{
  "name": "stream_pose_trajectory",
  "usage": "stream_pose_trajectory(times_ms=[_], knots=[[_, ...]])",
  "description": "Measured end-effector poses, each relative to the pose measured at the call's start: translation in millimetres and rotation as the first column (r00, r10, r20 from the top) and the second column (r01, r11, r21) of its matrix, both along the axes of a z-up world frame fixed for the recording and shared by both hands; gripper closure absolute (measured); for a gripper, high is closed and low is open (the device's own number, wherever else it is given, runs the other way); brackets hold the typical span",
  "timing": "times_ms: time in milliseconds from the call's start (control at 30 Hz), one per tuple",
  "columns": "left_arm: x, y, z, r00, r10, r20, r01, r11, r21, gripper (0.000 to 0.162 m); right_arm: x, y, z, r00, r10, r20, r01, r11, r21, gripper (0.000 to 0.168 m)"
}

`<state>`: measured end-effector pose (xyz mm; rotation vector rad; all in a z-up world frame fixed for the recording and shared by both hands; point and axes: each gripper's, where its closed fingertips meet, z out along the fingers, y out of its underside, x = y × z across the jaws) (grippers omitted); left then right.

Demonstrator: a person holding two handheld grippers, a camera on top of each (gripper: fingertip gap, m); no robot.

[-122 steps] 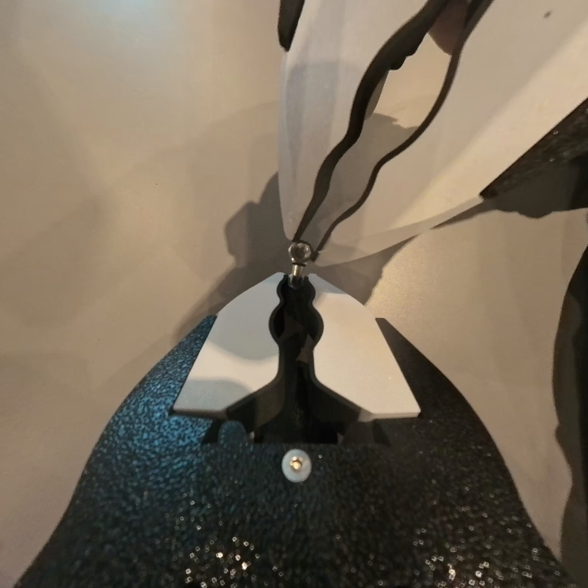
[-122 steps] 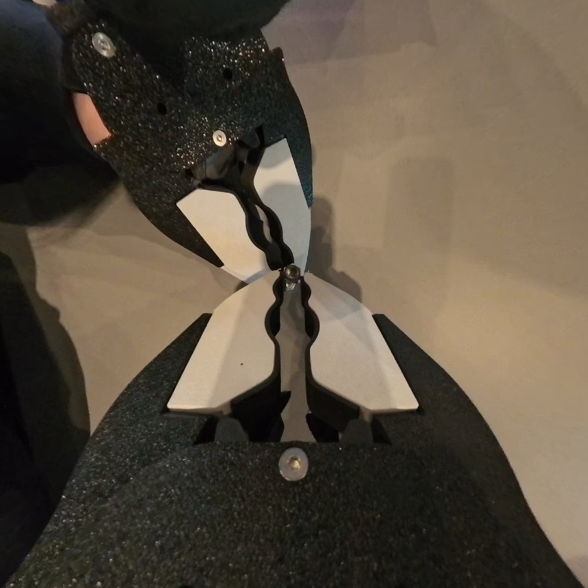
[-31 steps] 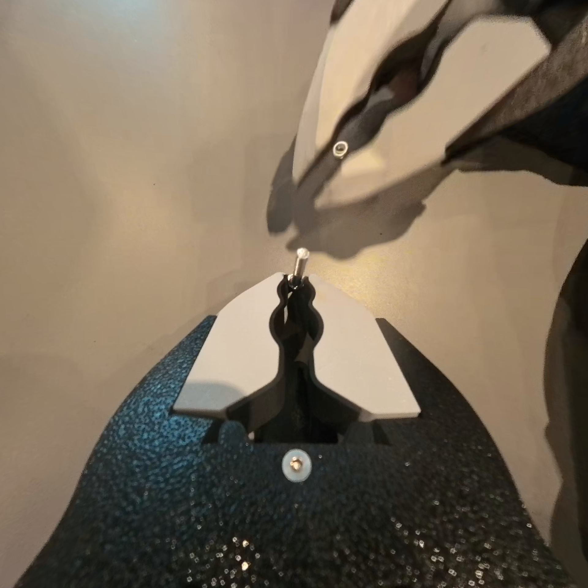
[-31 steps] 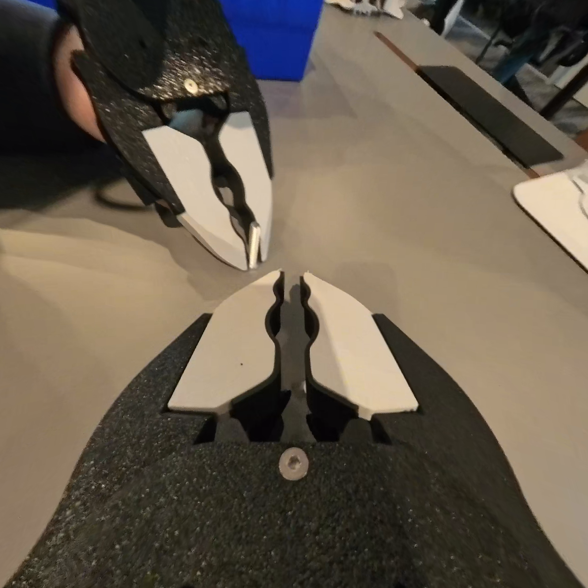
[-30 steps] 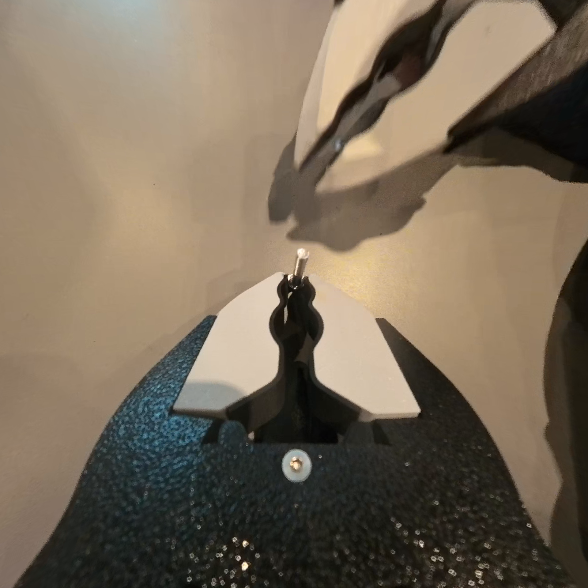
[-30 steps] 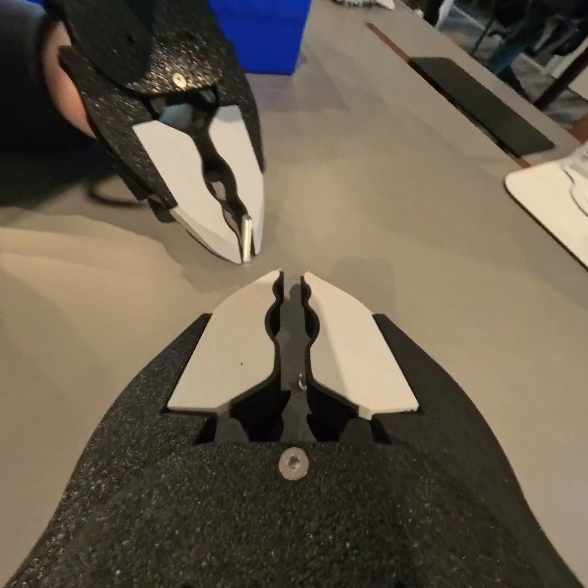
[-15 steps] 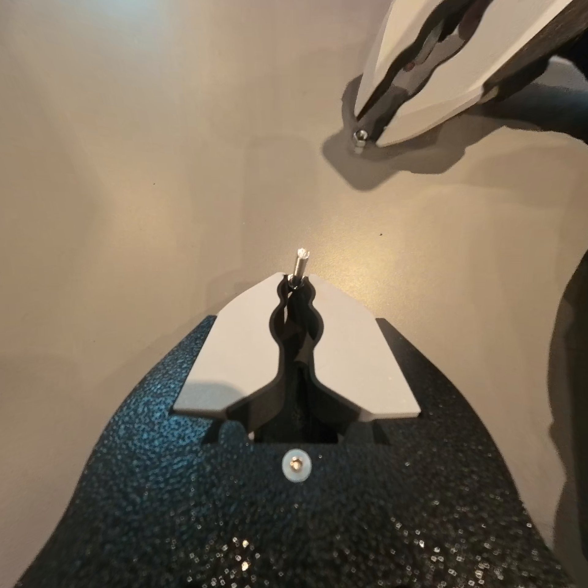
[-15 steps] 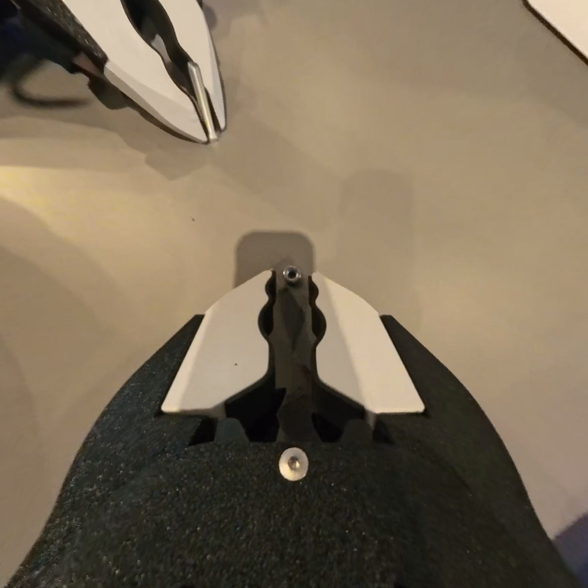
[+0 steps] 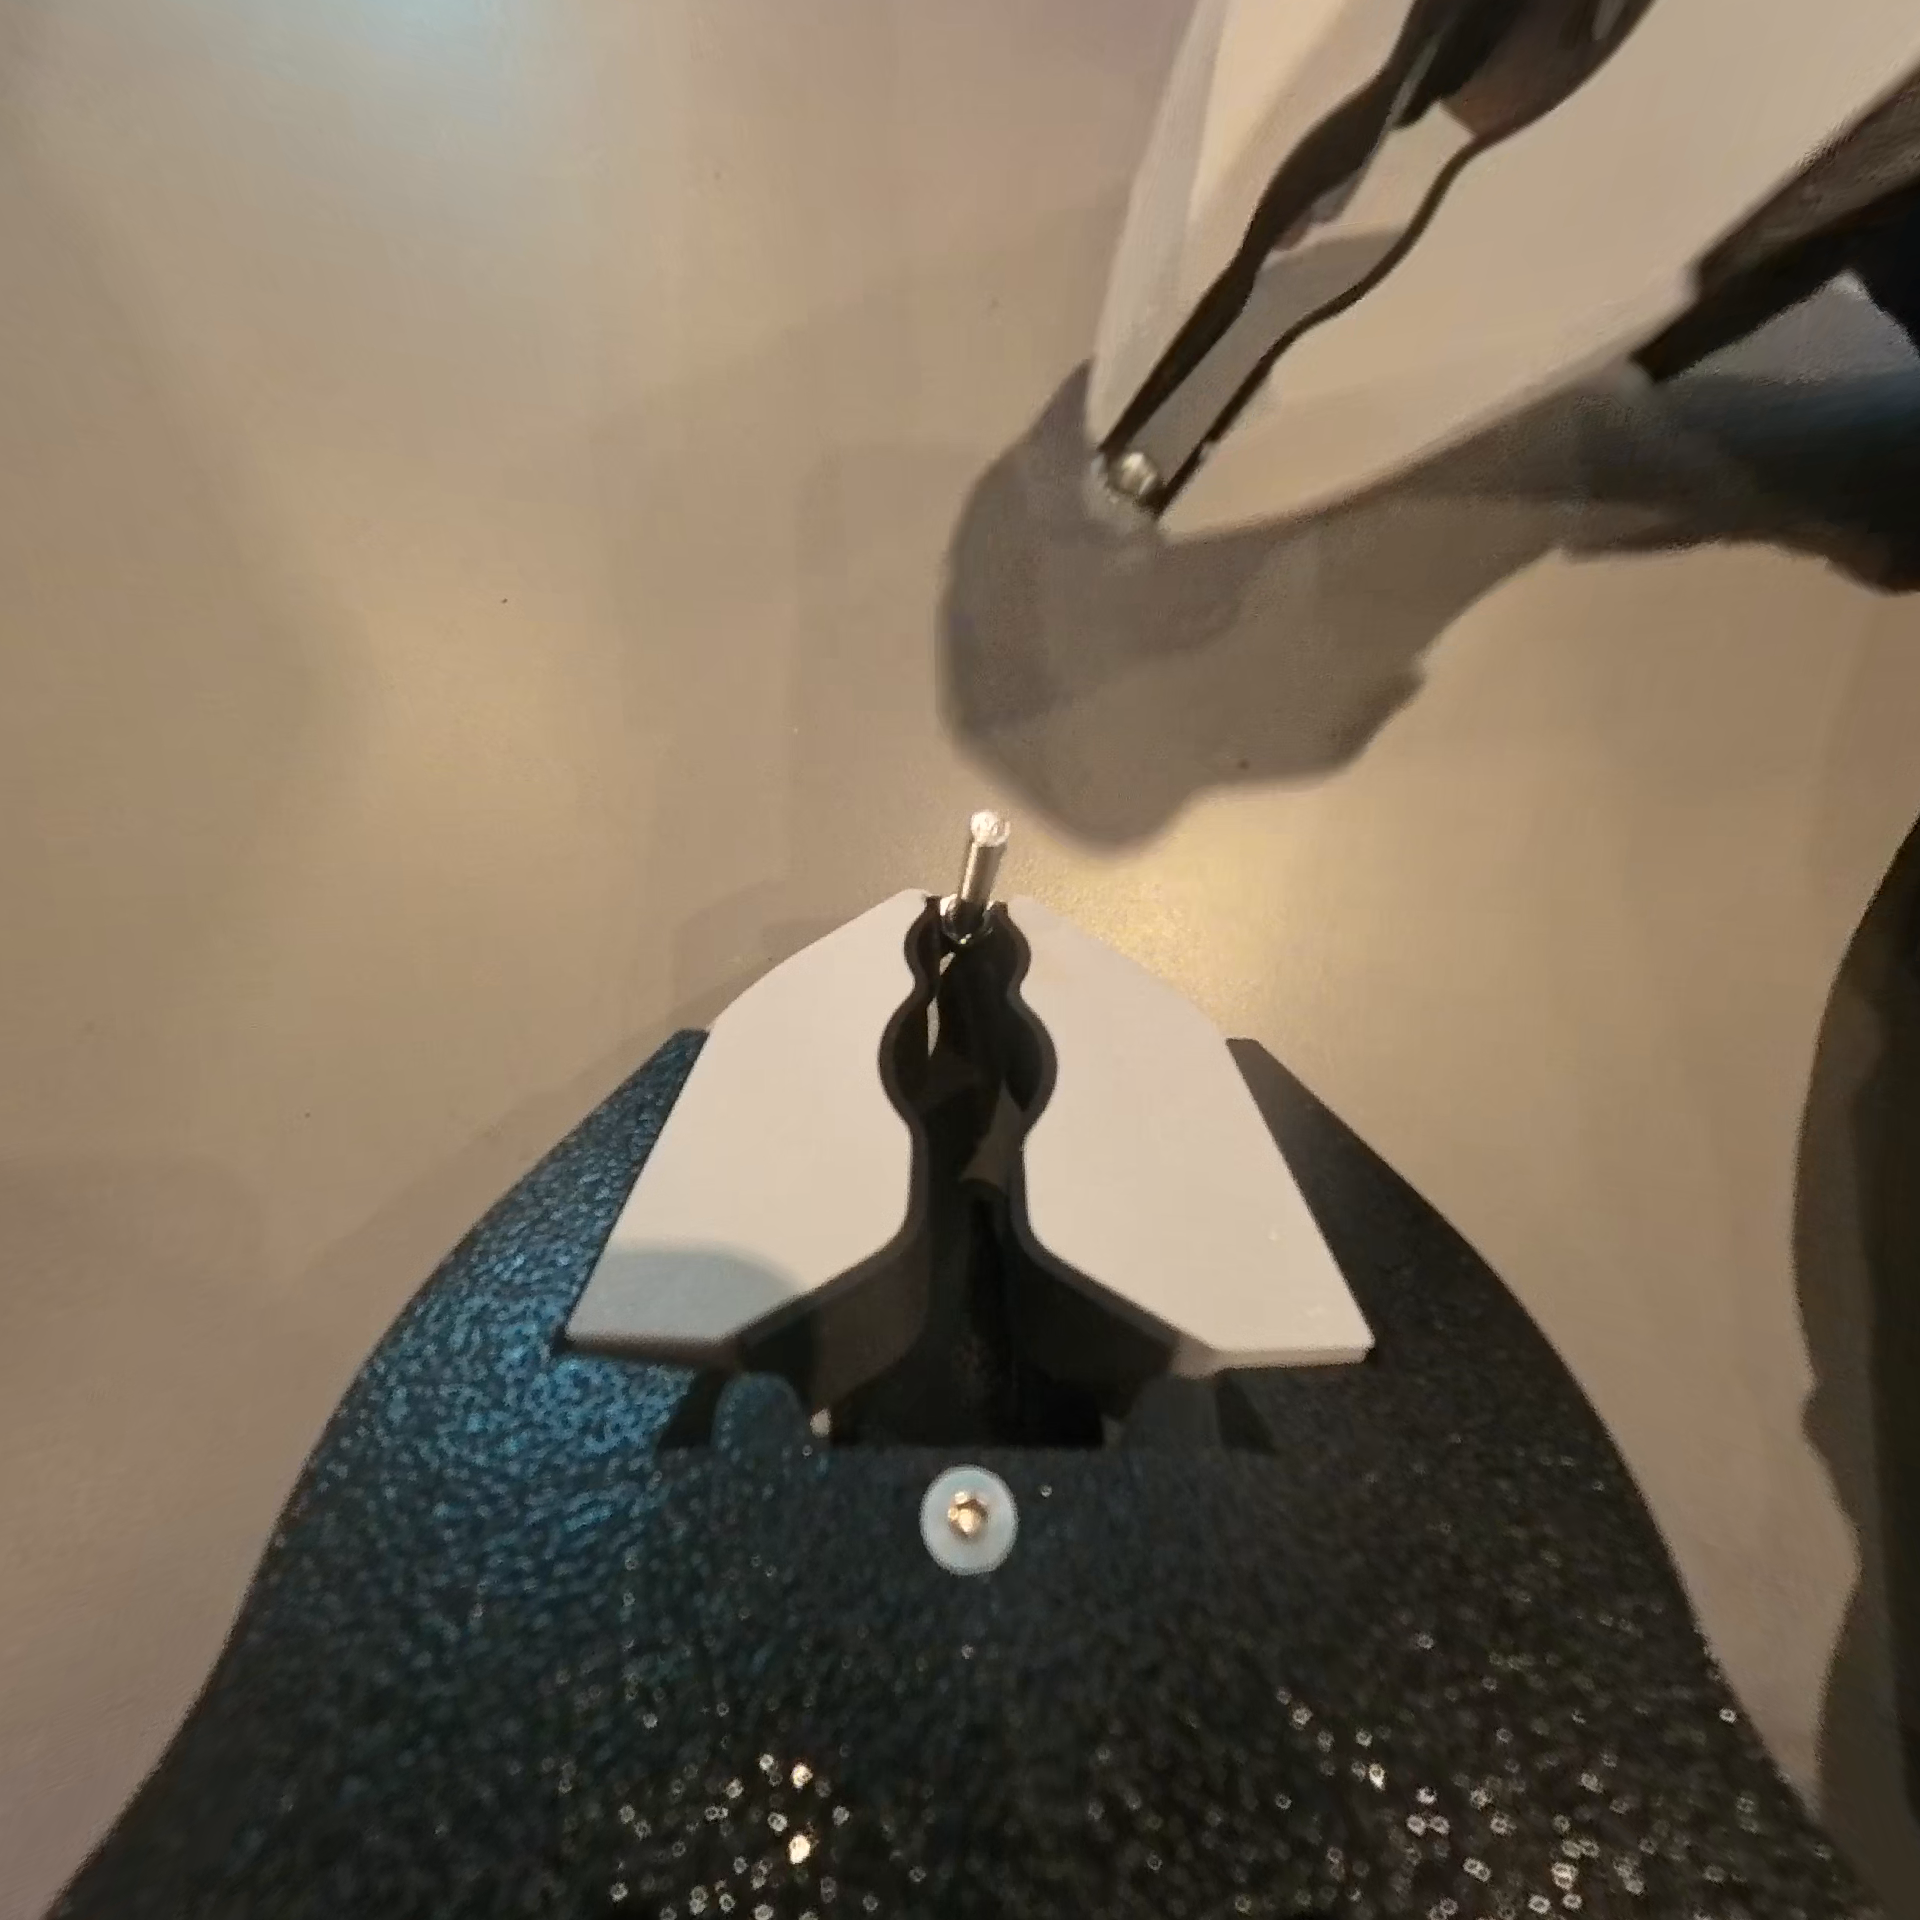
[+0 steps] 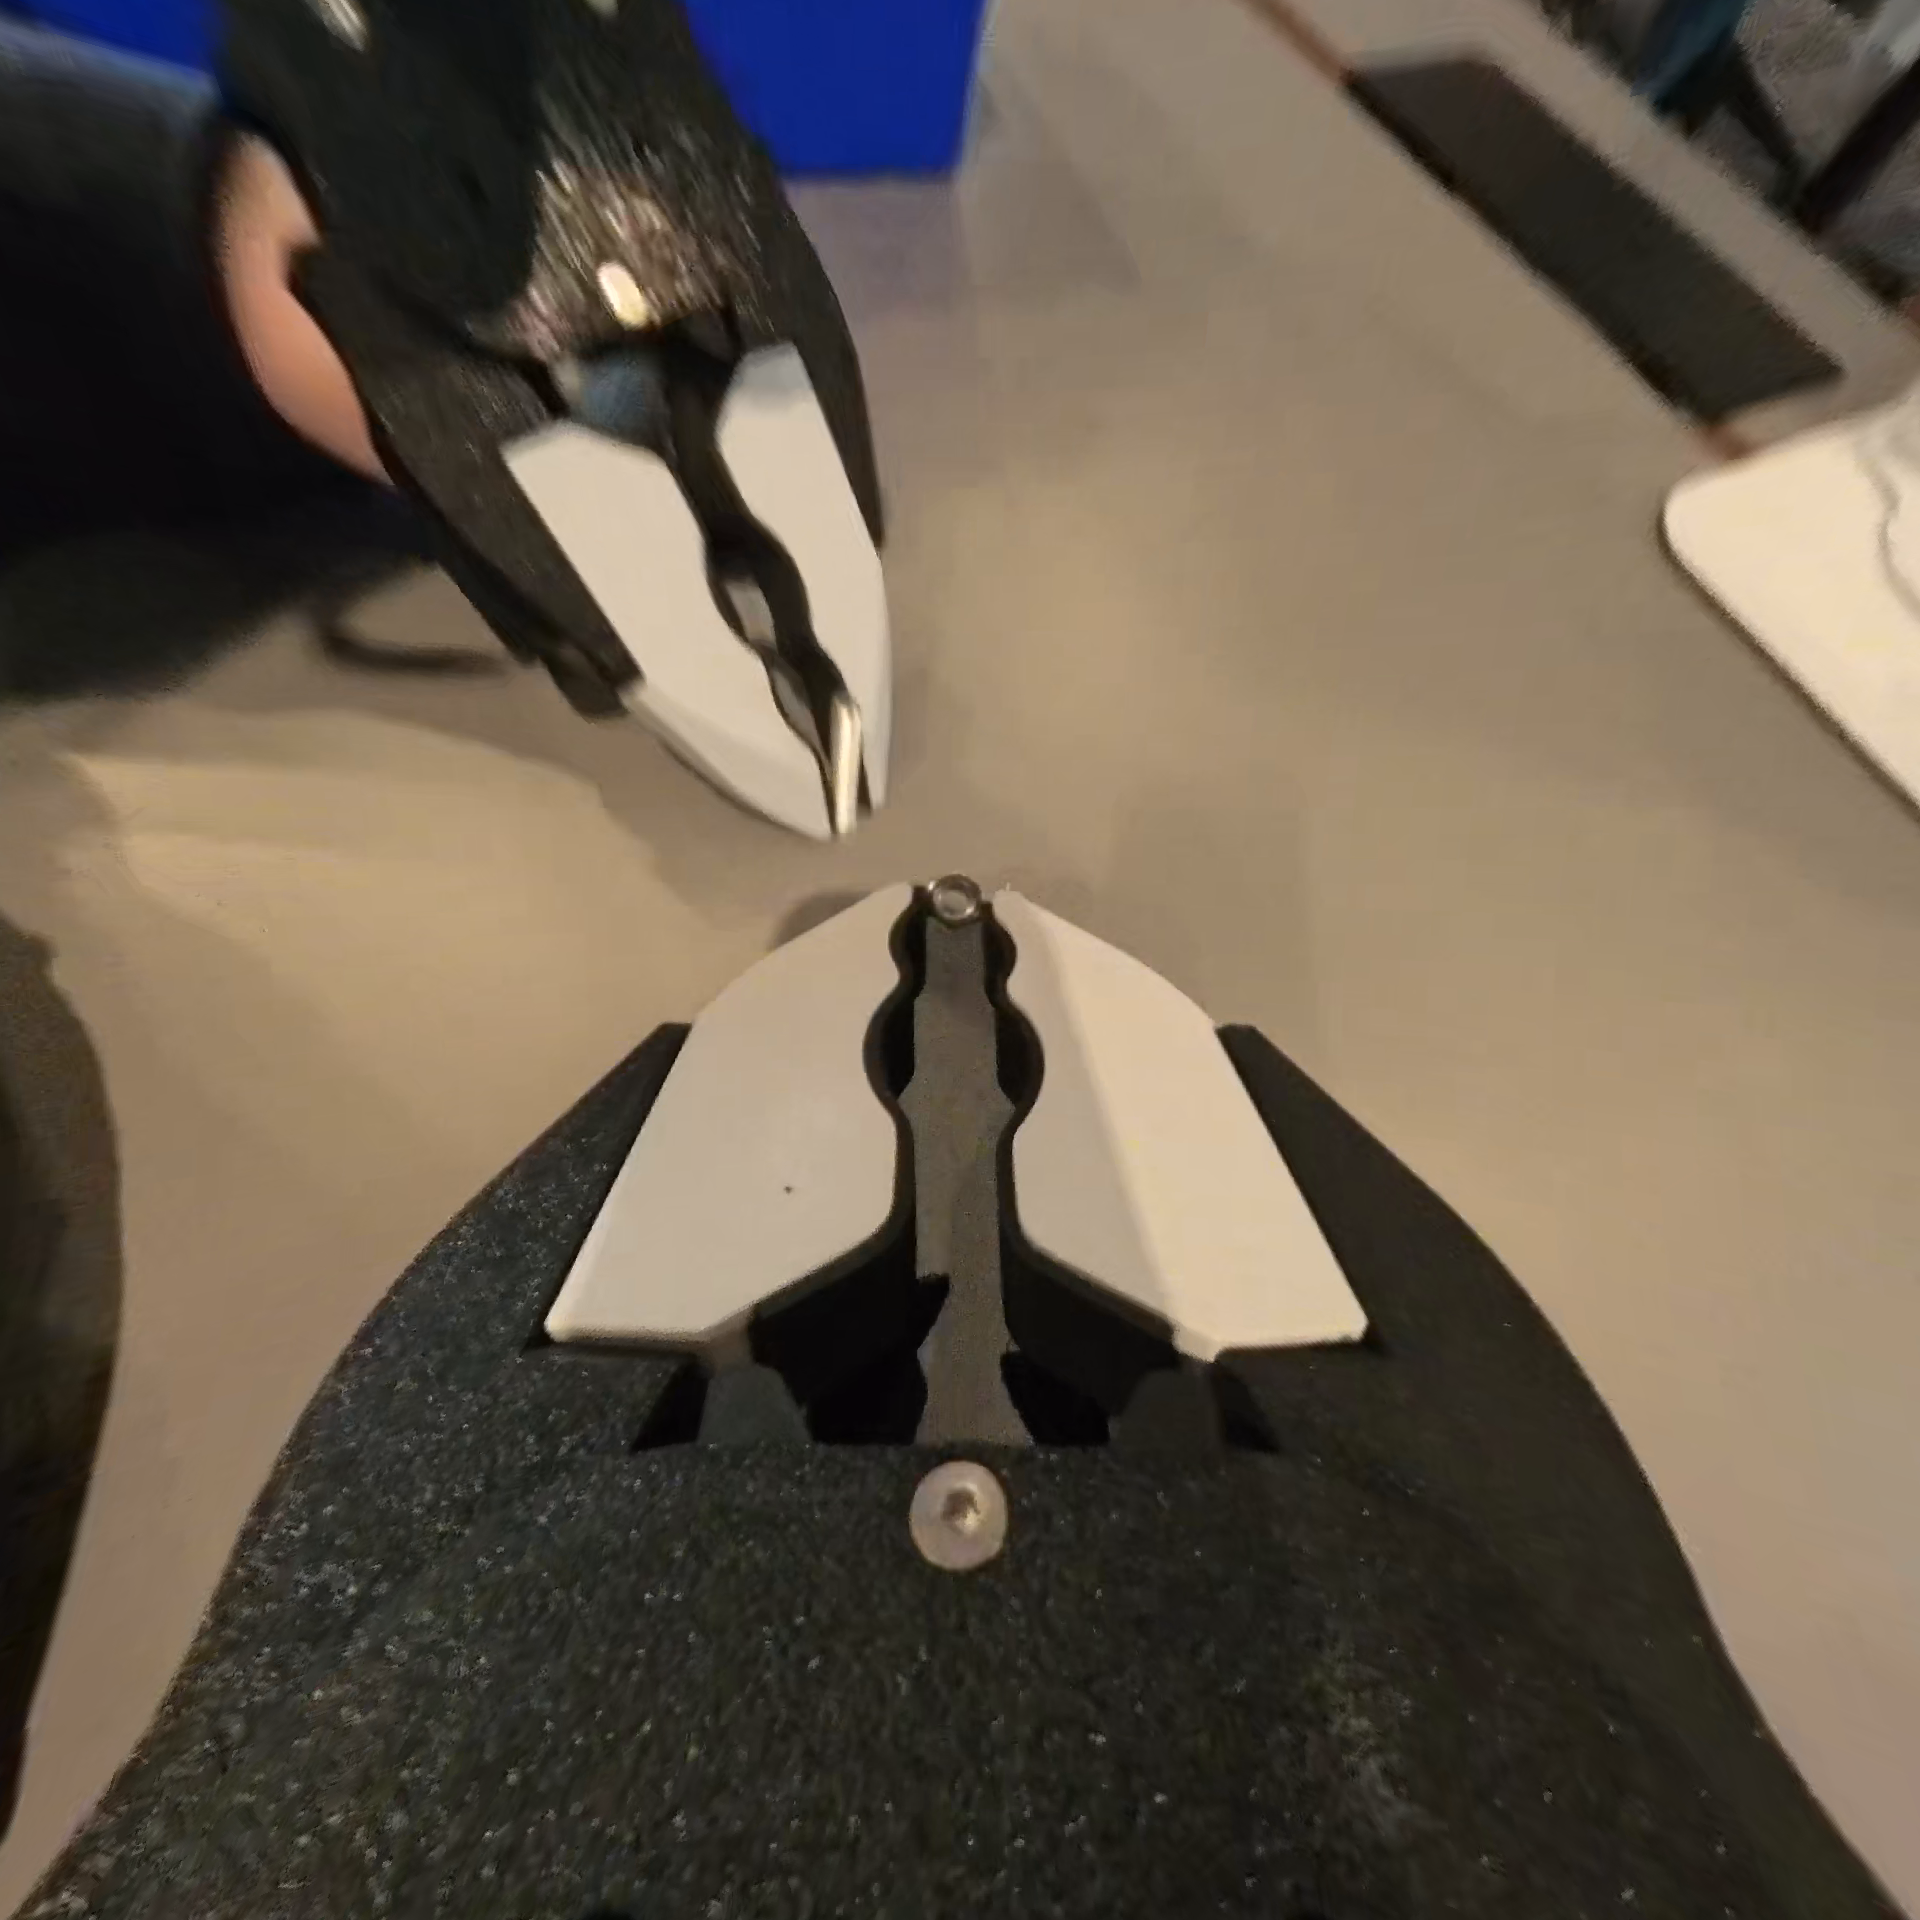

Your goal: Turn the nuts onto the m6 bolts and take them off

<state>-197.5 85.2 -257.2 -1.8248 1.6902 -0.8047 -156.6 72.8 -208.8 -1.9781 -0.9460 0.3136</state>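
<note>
My left gripper is shut on a small silver bolt; the threaded end sticks out past the fingertips. My right gripper is shut on a small silver nut at its very tips. In the left wrist view the right gripper hangs blurred at the upper right with the nut, apart from the bolt. In the right wrist view the left gripper comes in from the upper left with the bolt. The bolt's tip is a short gap from the nut.
Both grippers hover over a plain beige table. A blue box stands at the far edge, a black strip lies at the far right, and a white tray is on the right. A hand holds the left gripper. The gap from one gripper's tips to the other's is roughly 7 centimeters.
The nut, on the bolt four seconds ago, came off. My right gripper dipped to the table, closed on the nut and rose back toward the bolt. The left gripper kept the bolt.
</note>
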Motion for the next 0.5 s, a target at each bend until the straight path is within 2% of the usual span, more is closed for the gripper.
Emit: stream_pose_trajectory(times_ms=[67,200,500], knots=[[0,0,0,1.000,0.000,0.001,0.000,1.000,-0.002,0.153,-21,4,8,0.997,0.074,0.023,-0.074,0.997,0.018,0.158],[0,0,0,1.000,0.000,0.000,0.000,1.000,0.002,0.153,-37,11,3,0.981,0.150,0.123,-0.148,0.989,-0.022,0.158],[0,0,0,1.000,-0.001,-0.002,0.001,1.000,0.004,0.153,-44,14,-4,0.975,0.184,0.122,-0.173,0.980,-0.101,0.158]])
